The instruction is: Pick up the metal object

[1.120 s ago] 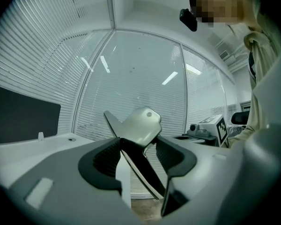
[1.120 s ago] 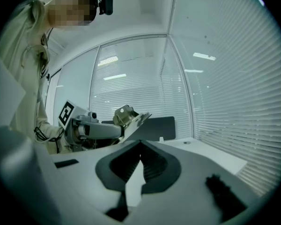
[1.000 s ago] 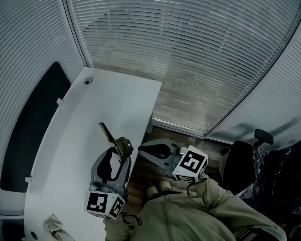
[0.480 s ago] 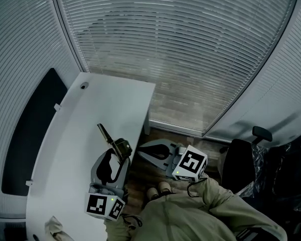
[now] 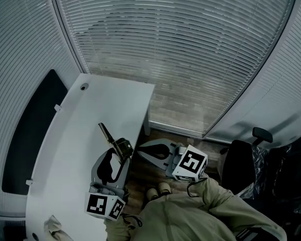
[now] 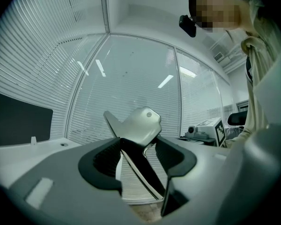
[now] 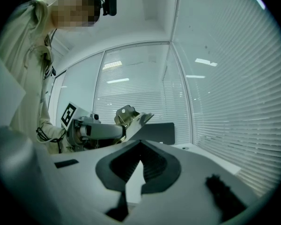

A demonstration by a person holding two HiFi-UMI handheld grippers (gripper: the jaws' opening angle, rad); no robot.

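Note:
The metal object is a brassy bracket with a long flat arm. My left gripper is shut on it over the white table's right edge. In the left gripper view the bracket's plate, with a small hole in it, sticks up from between the black pads. The right gripper view shows the left gripper carrying the bracket in the air. My right gripper hovers over the floor beside the table, its jaws shut and empty.
Window blinds fill the wall ahead. A dark panel lies left of the table. A black office chair stands at the right. The table has a small round hole at its far corner. Wooden floor shows beyond.
The head view has shifted slightly to the right. Both grippers and the held bracket keep their places.

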